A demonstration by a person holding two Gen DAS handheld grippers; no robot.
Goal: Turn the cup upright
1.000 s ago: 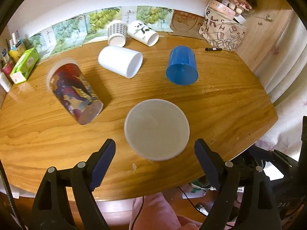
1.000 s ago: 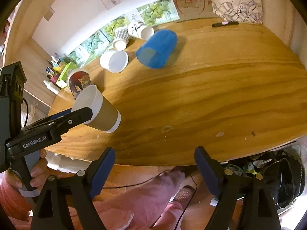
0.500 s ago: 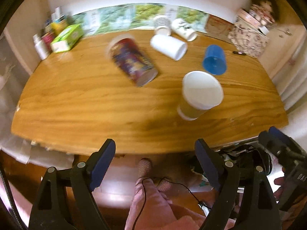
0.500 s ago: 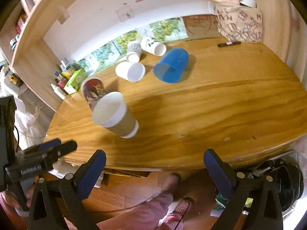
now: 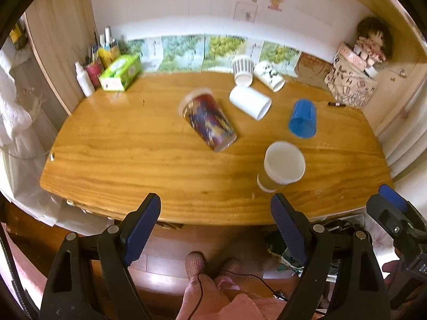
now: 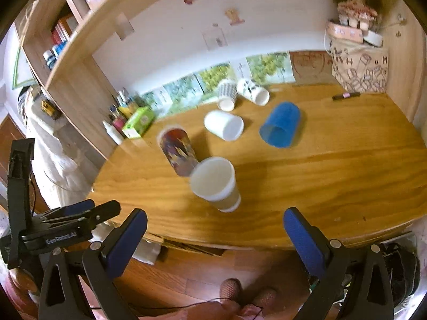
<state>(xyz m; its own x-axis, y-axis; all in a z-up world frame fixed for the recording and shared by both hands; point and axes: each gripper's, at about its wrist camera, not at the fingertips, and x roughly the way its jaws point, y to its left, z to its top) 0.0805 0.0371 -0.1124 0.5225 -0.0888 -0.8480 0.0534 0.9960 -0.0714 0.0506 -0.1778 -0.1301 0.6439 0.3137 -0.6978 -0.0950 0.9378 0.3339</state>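
A brown paper cup with a white rim [image 5: 281, 166] stands upright near the front edge of the wooden table [image 5: 133, 154]; it also shows in the right wrist view [image 6: 216, 182]. Other cups lie on their sides: a printed cup [image 5: 209, 122], a white cup [image 5: 249, 102], a blue cup [image 5: 303, 118], a striped cup [image 5: 242, 69] and a panda cup [image 5: 269, 76]. My left gripper [image 5: 216, 229] is open and empty, held back off the table's front edge. My right gripper [image 6: 213, 240] is open and empty, also off the front edge.
A green tissue box [image 5: 120, 72] and bottles [image 5: 84, 78] stand at the back left. A patterned bag with a doll [image 5: 352, 82] stands at the back right, a pen [image 5: 336, 104] beside it. A shelf unit [image 6: 74, 61] rises on the left.
Both grippers have pulled back and up from the table. The left gripper has moved away from the brown cup, which now stands upright alone.
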